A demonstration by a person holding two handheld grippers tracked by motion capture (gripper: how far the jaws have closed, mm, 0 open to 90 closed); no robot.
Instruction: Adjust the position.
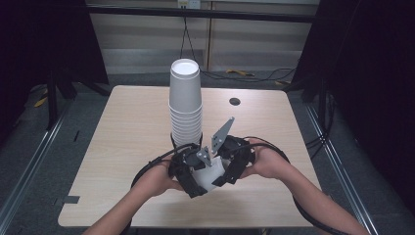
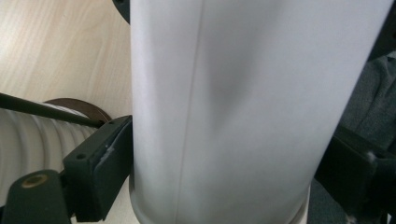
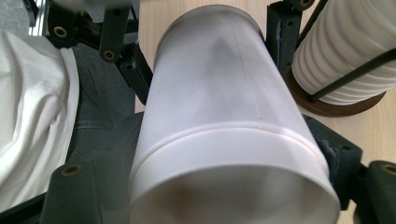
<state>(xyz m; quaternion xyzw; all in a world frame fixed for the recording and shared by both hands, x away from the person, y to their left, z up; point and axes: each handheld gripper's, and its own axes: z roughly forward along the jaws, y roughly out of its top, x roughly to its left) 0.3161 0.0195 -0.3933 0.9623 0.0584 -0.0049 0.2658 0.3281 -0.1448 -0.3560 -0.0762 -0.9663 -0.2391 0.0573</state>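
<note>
While both hands meet at the near middle of the pale wooden table [image 1: 122,147], a tall stack of white paper cups [image 1: 185,103] stands just beyond them on a brown round base [image 3: 327,108]. Between the two grippers lies a single white paper cup [image 1: 208,177], on its side. The left gripper [image 2: 224,154] has its black jaws clamped on the cup's wall. The right gripper [image 3: 224,163] grips the same cup near its rolled rim, jaws pressed against both sides.
</note>
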